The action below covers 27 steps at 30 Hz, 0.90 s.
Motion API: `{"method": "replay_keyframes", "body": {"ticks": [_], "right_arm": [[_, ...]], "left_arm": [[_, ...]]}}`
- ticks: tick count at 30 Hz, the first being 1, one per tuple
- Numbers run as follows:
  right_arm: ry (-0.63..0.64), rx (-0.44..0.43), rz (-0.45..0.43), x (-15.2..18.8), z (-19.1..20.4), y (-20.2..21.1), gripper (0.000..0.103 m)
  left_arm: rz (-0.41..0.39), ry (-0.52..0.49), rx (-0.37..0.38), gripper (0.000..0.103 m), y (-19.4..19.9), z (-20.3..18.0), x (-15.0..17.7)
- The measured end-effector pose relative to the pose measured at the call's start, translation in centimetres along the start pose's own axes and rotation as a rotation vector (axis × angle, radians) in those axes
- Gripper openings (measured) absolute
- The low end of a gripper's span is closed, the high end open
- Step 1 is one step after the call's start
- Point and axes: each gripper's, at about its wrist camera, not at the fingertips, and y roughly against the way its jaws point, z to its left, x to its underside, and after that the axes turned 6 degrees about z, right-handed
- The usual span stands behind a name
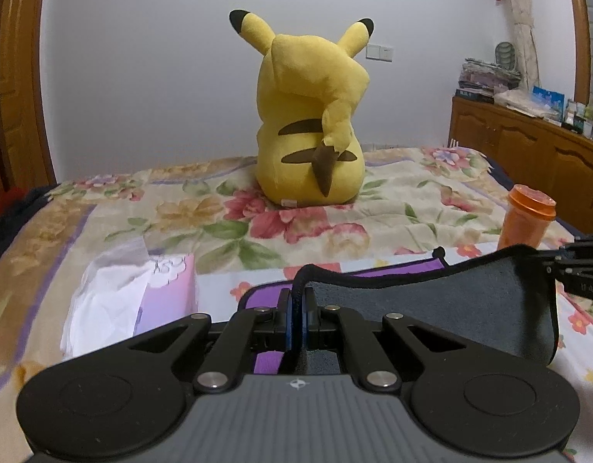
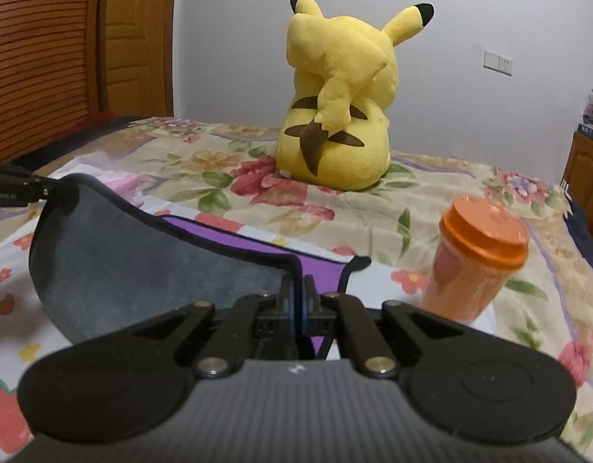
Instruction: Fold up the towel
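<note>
The right tool pinches the towel by a black-trimmed corner, grey side facing it. An orange cup stands just right; a yellow plush toy sits ahead, apparently on the bed.

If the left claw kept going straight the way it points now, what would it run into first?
Probably the floral bedspread: the left claw, shut on the towel, points slightly downward over open bed. The yellow plush toy sits farther along that line, so it comes next, though depth is unclear.
</note>
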Motion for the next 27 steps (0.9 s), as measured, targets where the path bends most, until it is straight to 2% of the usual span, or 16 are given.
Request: {"method": "replay_keyframes", "body": {"ticks": [15,27], "right_arm": [[0.074,0.055,-0.034,-3.7,-0.5,-3.5,0.004],[0.068,0.088,0.03,-2.9,-0.7,-9.1,0.004]], "left_arm": [[-0.041,0.007,-0.045,0.008,-3.8,1.0,-3.4],[0.034,0.041,-0.076,0.008,-9.9,2.1,-3.0]]}}
